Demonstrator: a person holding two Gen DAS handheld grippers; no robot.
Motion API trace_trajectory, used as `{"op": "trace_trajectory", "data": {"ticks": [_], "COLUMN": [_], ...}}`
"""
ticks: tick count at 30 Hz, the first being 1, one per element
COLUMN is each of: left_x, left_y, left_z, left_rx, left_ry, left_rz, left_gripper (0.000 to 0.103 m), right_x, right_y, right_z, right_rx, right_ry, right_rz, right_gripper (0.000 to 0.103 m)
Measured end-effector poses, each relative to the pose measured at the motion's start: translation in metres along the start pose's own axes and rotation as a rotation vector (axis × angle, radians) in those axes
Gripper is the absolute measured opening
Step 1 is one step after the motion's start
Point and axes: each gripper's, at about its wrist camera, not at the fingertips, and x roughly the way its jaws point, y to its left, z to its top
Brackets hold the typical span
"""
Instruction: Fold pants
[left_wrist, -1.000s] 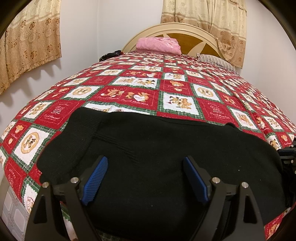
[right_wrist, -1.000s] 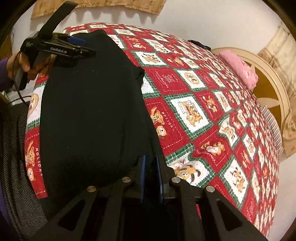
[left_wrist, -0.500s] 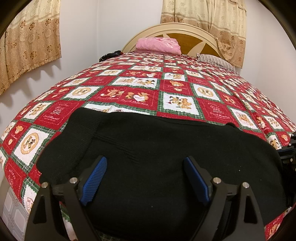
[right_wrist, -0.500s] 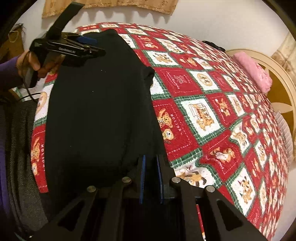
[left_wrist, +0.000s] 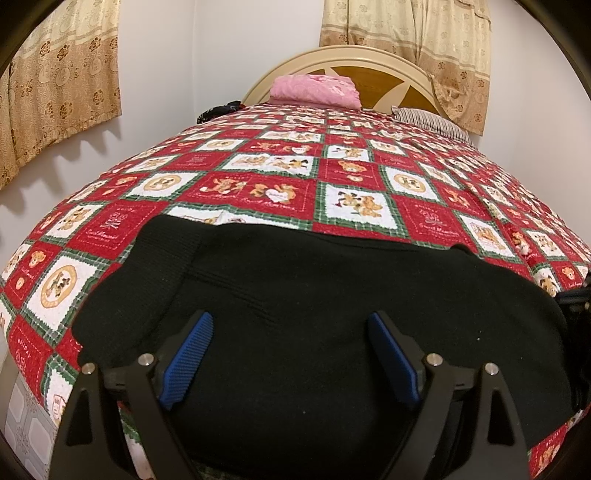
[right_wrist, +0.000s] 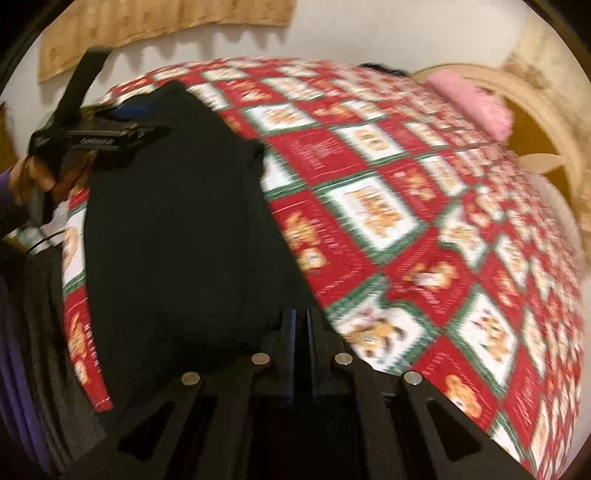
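Your right gripper (right_wrist: 301, 332), pressed together at the black pants' (left_wrist: 314, 314) end, faces your spread left gripper (left_wrist: 291, 354) along their length.

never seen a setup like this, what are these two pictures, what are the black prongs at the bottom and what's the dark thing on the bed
No robot here: a person holds a hand-held gripper in each hand, and each carries a wide-angle camera looking along its two fingers. The prongs are those fingers.

The left camera's picture shows the left gripper open, hovering over black pants lying on a red patchwork quilt. A pink pillow sits by the headboard.

The right camera's picture is blurred. The right gripper is shut at the pants' near edge; whether cloth is pinched I cannot tell. At upper left there, the person's hand holds the left gripper.
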Motion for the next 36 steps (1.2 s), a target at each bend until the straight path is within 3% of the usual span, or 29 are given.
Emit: {"op": "trace_trajectory", "data": {"ticks": [5, 10, 15, 19, 22, 24, 27, 30, 33, 36], "left_x": [0.001, 0.002, -0.007, -0.028, -0.046, -0.049, -0.050, -0.053, -0.053, -0.046], "left_y": [0.000, 0.002, 0.010, 0.027, 0.055, 0.074, 0.109, 0.123, 0.118, 0.106], "left_z": [0.001, 0.001, 0.001, 0.005, 0.007, 0.005, -0.001, -0.006, -0.007, -0.008], "left_rx": [0.004, 0.004, -0.028, -0.042, -0.092, -0.133, -0.237, -0.325, -0.341, -0.351], "left_ry": [0.001, 0.001, -0.005, -0.055, -0.095, -0.086, -0.055, -0.042, -0.043, -0.021], "left_rz": [0.007, 0.007, -0.017, 0.012, 0.063, 0.103, 0.187, 0.168, 0.138, 0.078], "left_gripper": [0.090, 0.091, 0.090, 0.090, 0.091, 0.090, 0.090, 0.090, 0.090, 0.090], "right_x": [0.003, 0.008, -0.038, -0.080, -0.084, -0.071, -0.037, -0.034, -0.052, -0.070], "right_y": [-0.024, -0.021, -0.028, -0.026, -0.009, 0.002, 0.011, 0.014, 0.009, 0.014], "right_z": [-0.007, -0.005, -0.005, -0.010, -0.021, -0.035, -0.055, -0.065, -0.067, -0.062], "right_rx": [0.136, 0.119, 0.250, 0.413, 0.461, 0.509, 0.568, 0.640, 0.751, 0.760], "right_ry": [-0.022, -0.016, -0.194, -0.327, -0.306, -0.291, -0.193, -0.254, -0.350, -0.441], "right_rz": [-0.074, -0.101, -0.175, -0.154, -0.162, -0.119, -0.079, -0.075, -0.062, -0.049], "right_gripper": [0.005, 0.005, 0.010, 0.011, 0.011, 0.011, 0.011, 0.011, 0.011, 0.011]}}
